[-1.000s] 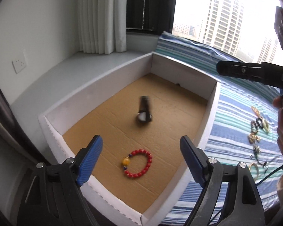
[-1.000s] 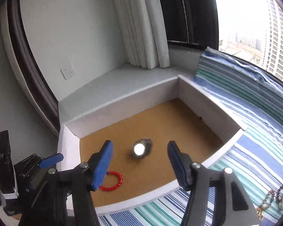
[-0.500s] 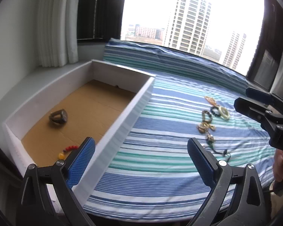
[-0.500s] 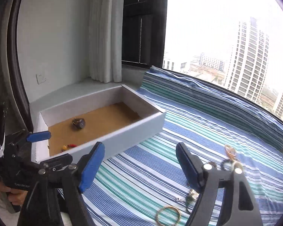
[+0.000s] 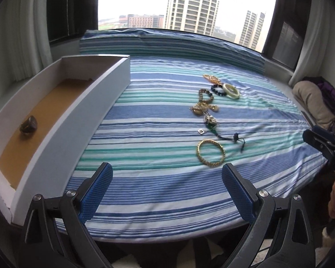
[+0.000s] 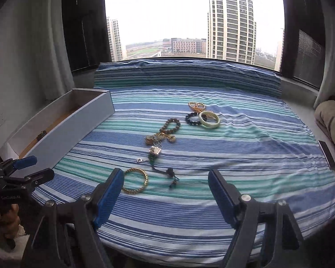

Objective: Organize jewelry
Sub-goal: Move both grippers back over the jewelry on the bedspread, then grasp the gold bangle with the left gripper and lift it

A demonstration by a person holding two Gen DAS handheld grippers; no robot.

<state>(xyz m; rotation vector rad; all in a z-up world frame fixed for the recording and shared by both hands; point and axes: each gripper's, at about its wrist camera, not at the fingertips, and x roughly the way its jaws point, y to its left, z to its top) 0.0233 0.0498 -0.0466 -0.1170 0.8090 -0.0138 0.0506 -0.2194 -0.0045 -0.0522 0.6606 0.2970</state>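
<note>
Both my claws hang unclenched and empty, my right gripper [image 6: 165, 192] just widened, with the gold bangle [image 6: 135, 180] lying just ahead of its left finger. If I close carelessly I may snag the dark cord [image 6: 167, 172] tangled beside it, or pinch the soft striped sheet [image 6: 245, 147]. The white box [image 5: 62, 120] sits to the left of my left gripper [image 5: 166, 189], below a big window [image 6: 189, 17].

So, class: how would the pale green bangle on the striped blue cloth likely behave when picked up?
The pale green bangle looks like a thick, smooth, closed ring, so it is probably stiff and slippery. Lying flat, it shouldn't roll unless tipped on edge. If stone or glass, it may chip.
</note>
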